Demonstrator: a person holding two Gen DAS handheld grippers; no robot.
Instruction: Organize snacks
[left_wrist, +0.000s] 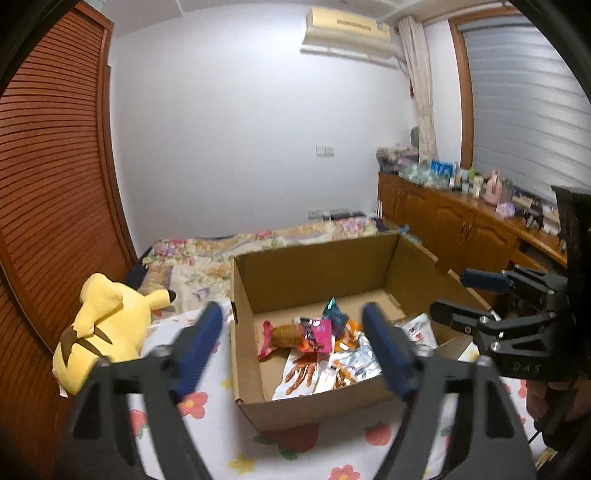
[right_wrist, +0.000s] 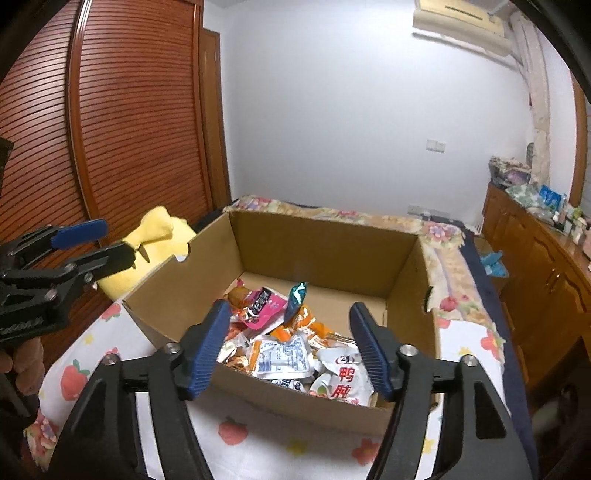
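A bedroom with white walls and slatted wooden wardrobe doors; on the bed's fruit-printed white sheet (right_wrist: 280, 439) sits an open brown cardboard box (right_wrist: 321, 240). Straight ahead of the right hand-held gripper (right_wrist: 288, 345) — jaws spread wide, holding nothing — a heap of foil and plastic snack packets (right_wrist: 284, 350) lies on the box floor. The left hand-held gripper (left_wrist: 295, 349) is likewise wide open and empty. No packet shows outside the box, so gathering looks largely done — though unseen areas may hold more.
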